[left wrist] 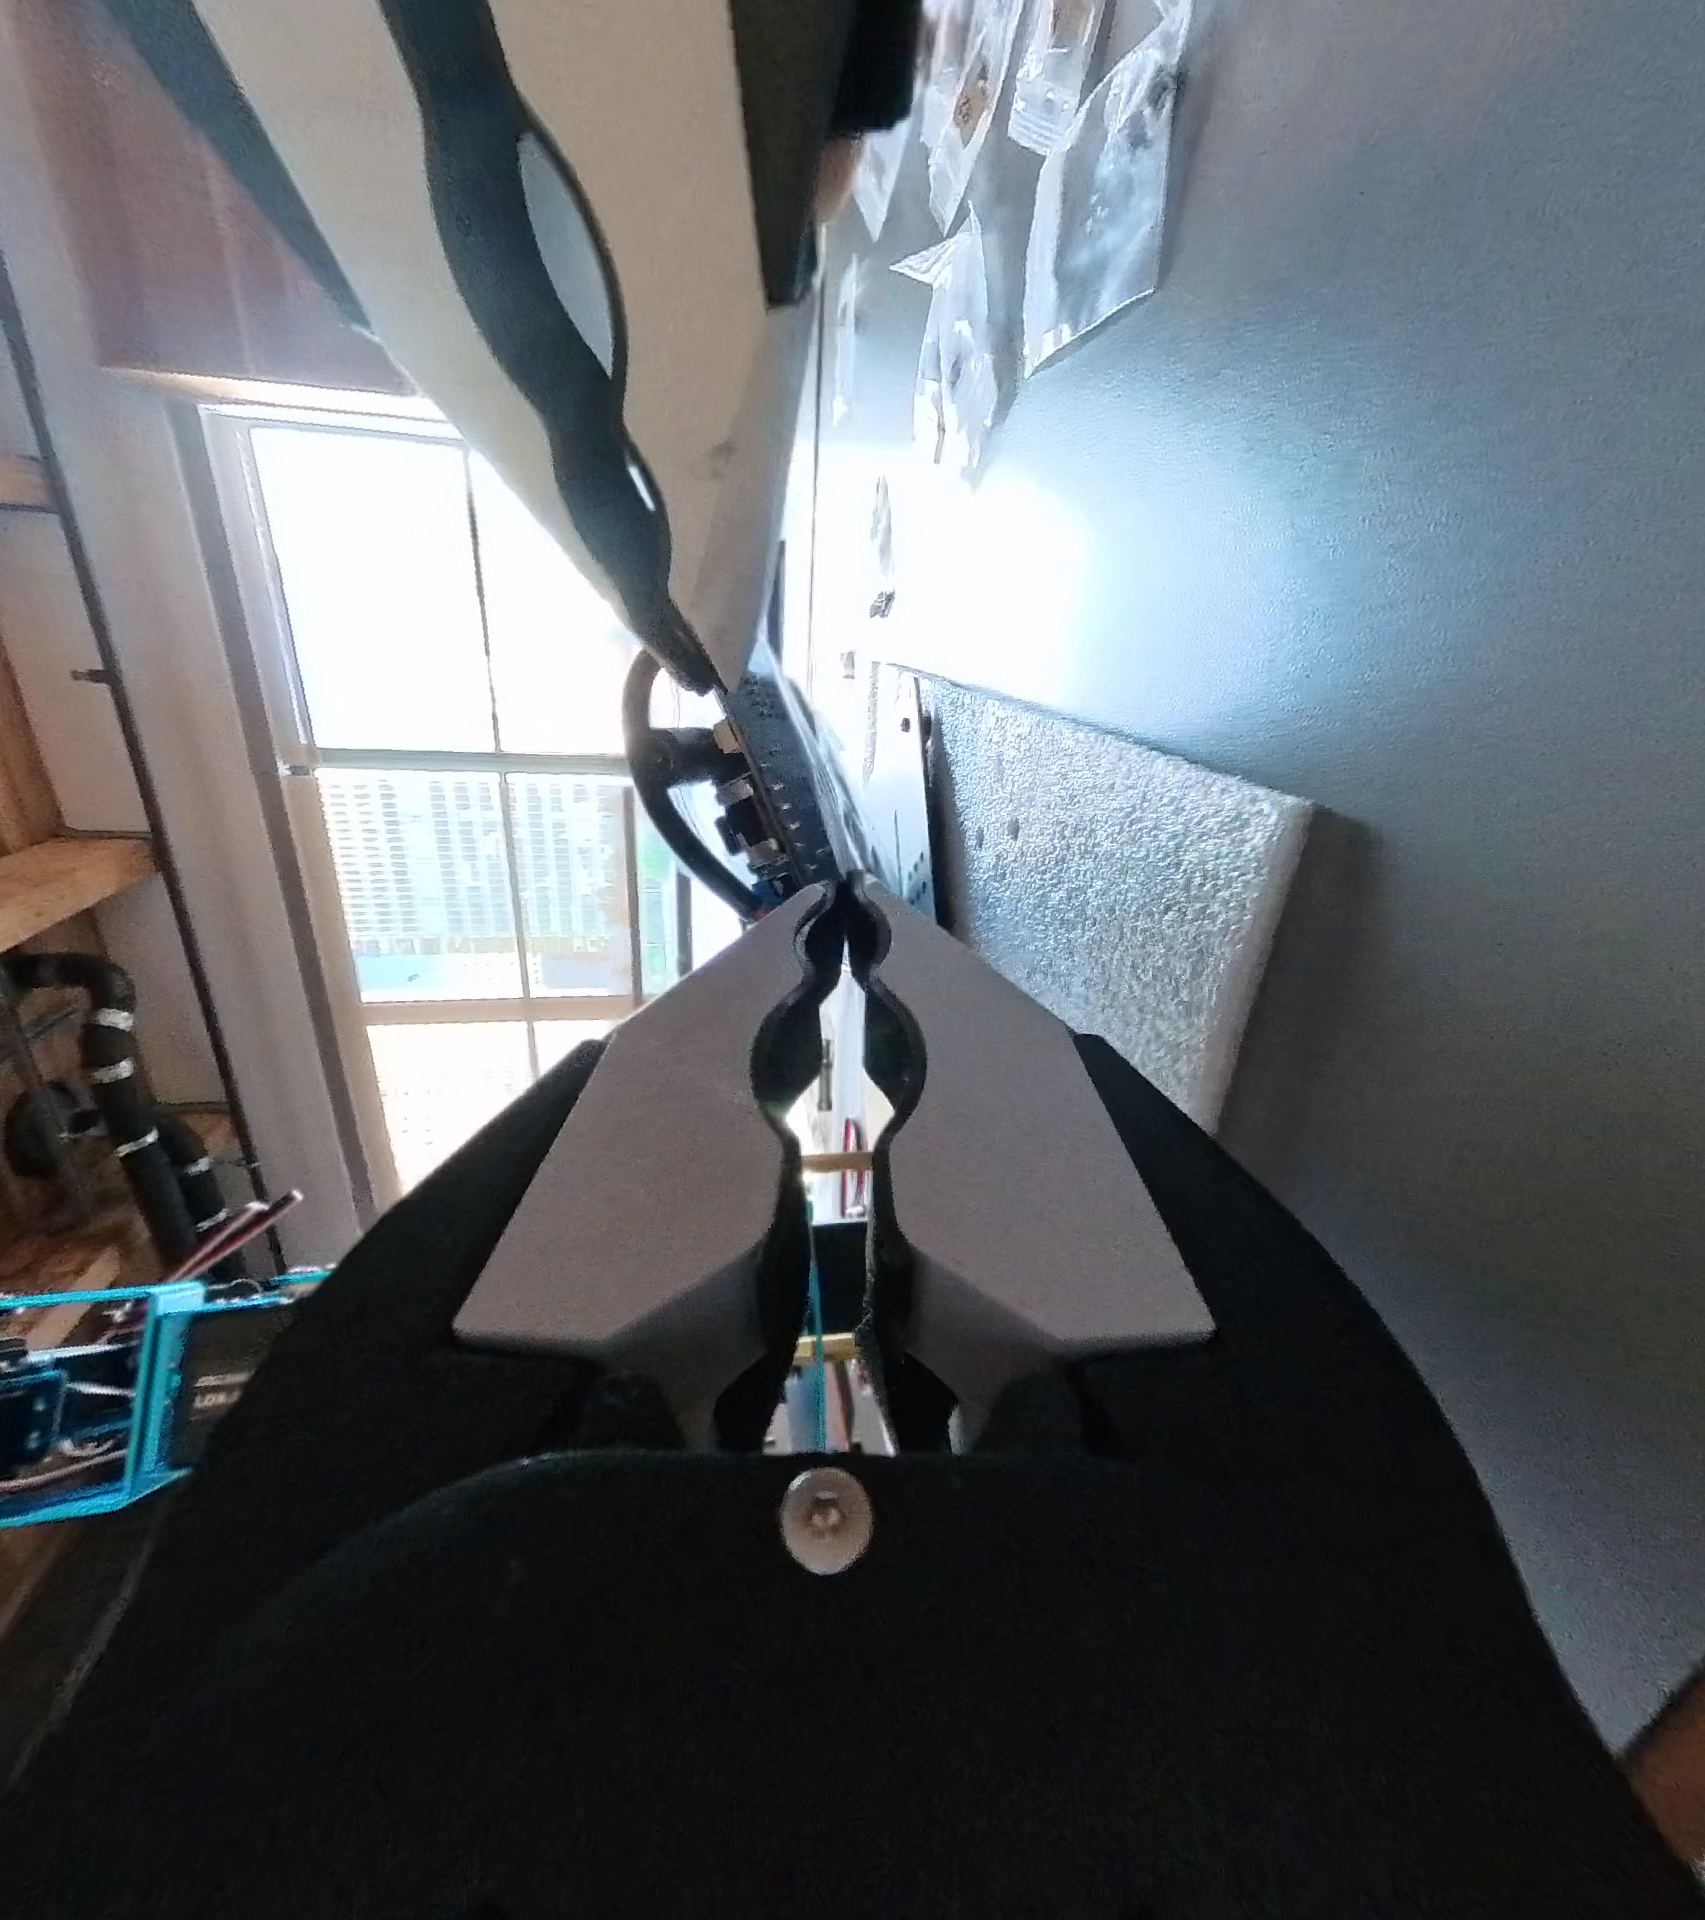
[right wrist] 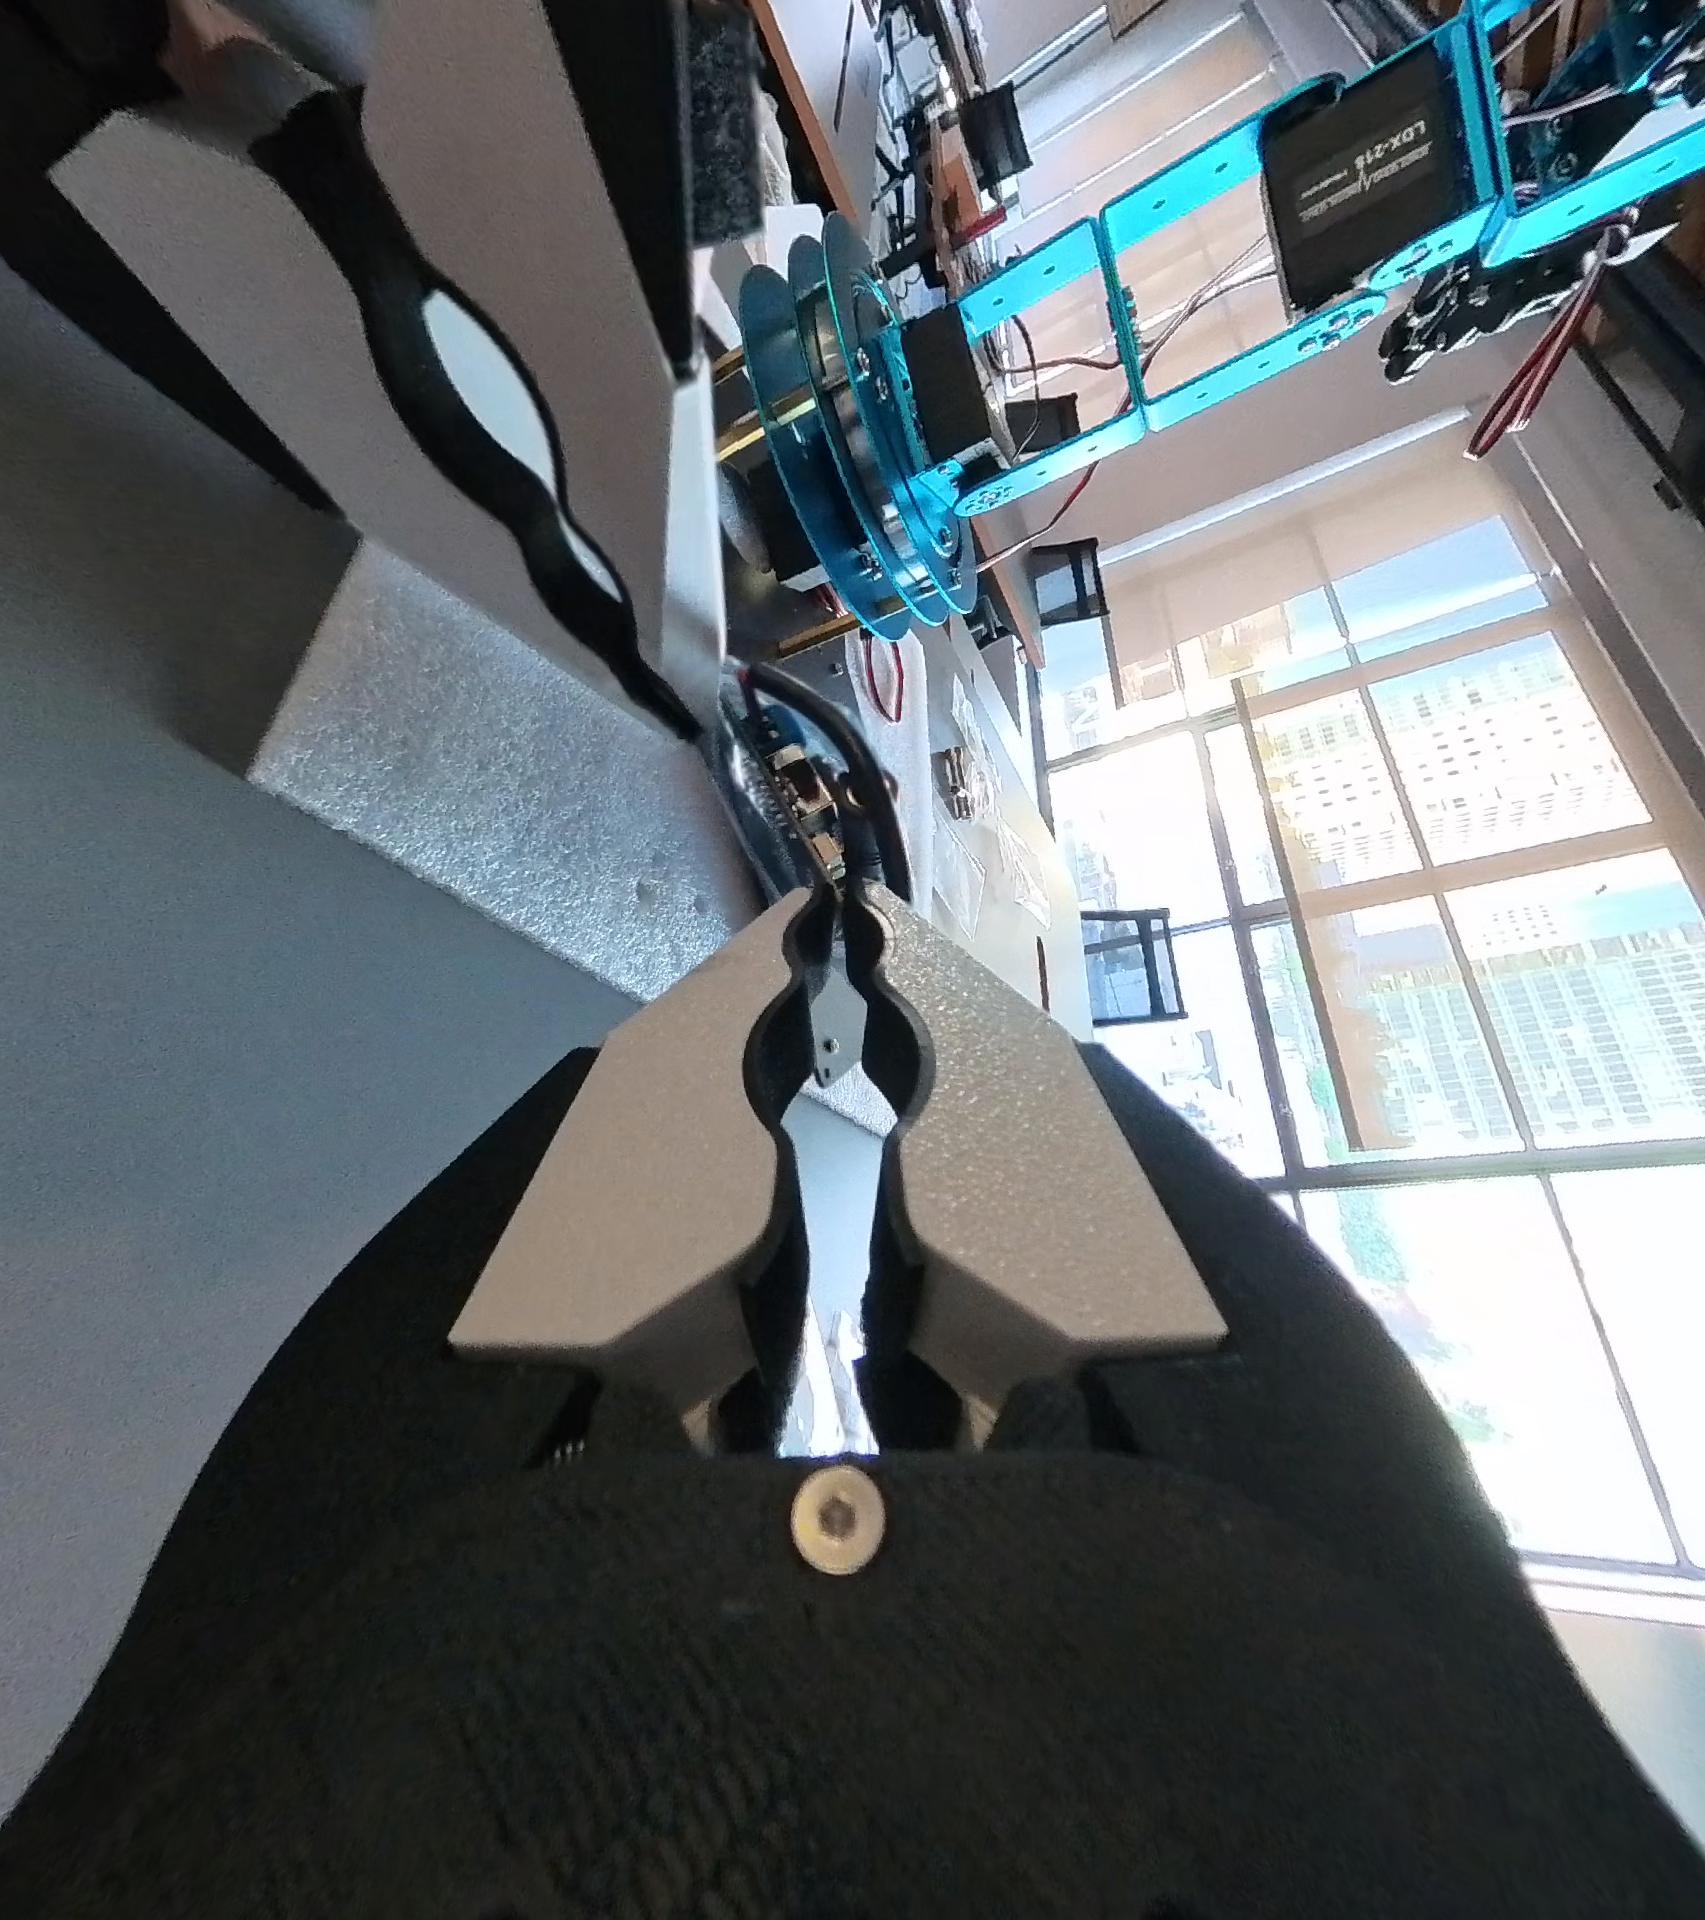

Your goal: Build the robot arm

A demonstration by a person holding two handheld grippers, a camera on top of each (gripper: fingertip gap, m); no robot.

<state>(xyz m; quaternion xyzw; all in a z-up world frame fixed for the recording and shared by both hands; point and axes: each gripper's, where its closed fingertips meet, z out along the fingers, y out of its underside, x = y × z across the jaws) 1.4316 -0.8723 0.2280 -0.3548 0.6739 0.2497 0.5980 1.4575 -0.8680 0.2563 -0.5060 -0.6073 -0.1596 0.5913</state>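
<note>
Left gripper (left wrist: pixel 843 896) had its jaws drawn together at the tips, clamped on the near edge of a thin dark-blue circuit board (left wrist: pixel 794 790) with small connectors on it; a black cable (left wrist: pixel 656 769) looped off the board just beyond the jaws. Right gripper (right wrist: pixel 840 900) likewise had its jaws together at the tips, gripping the opposite edge of the same board (right wrist: pixel 786 774), and a small flat silver metal tab (right wrist: pixel 832 1023) sat in the hollow between its pads behind the tips. Each wrist view showed the other gripper's grey fingers with black wavy pads reaching in from beyond the board, tips meeting at it. Beside the jaws, below the board, lay a white textured foam slab (left wrist: pixel 1087 914) on the grey-blue bench (left wrist: pixel 1450 623). Farther along the bench from the left jaws were several clear plastic bags of small parts (left wrist: pixel 1056 177). Beyond the right jaws stood a turquoise metal robot-arm kit (right wrist: pixel 1118 343) with stacked round base discs, bracket links and black servo blocks, red and white wires trailing from it. Large bright windows (right wrist: pixel 1450 935) filled the background past the jaws in both views. Wooden shelving (left wrist: pixel 6 904) was seen to one side of the left jaws.
</note>
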